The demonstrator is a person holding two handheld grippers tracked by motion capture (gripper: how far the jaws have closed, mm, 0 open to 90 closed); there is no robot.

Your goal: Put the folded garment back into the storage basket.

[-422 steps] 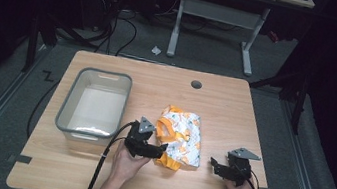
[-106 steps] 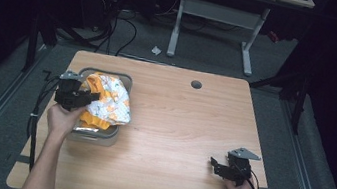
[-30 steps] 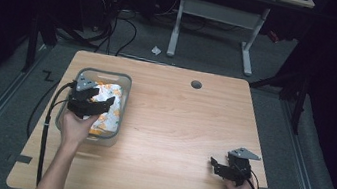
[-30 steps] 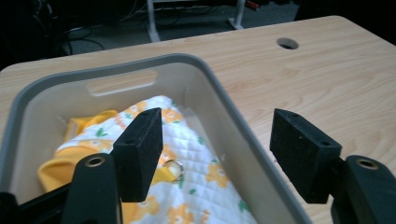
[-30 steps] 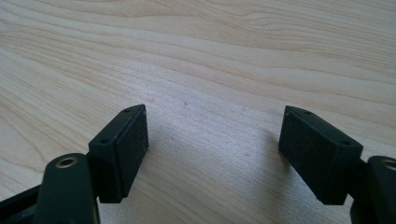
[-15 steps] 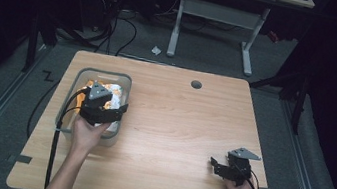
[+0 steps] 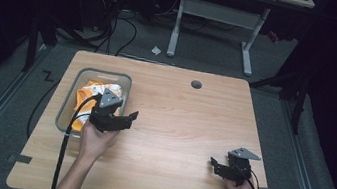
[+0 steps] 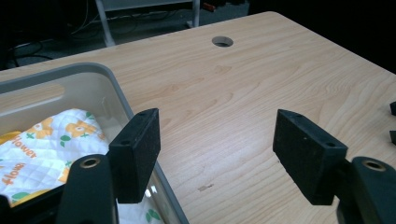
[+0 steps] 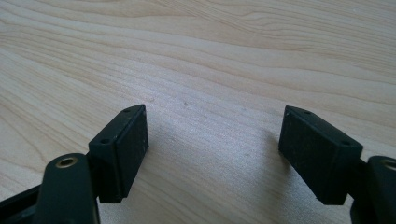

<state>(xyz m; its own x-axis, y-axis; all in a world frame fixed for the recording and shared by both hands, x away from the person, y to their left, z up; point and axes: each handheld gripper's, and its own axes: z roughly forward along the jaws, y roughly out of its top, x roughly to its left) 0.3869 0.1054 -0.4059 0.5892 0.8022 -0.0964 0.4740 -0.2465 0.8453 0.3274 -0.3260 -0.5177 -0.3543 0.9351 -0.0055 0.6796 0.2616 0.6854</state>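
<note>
Clear bin [image 7: 65,109] (quilted cloth [image 7: 89,94] inside)

I work at a light wooden table [image 7: 177,121] with a round cable hole [image 7: 196,84] at one o'clock. Grey carpet [image 7: 204,44] surrounds it; a white-legged desk [image 7: 219,11] stands at twelve, in darkness.

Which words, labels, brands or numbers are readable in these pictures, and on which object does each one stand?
"Flower": orange print on the white quilted cloth in the clear plastic bin, read in the left gripper view.
"flow...": a second orange word lower on the same cloth, cut off by the left hand-held gripper; probably the same word.
In the high view the cloth's print is too small to read.
Table and right hand-held gripper: no text.
</note>
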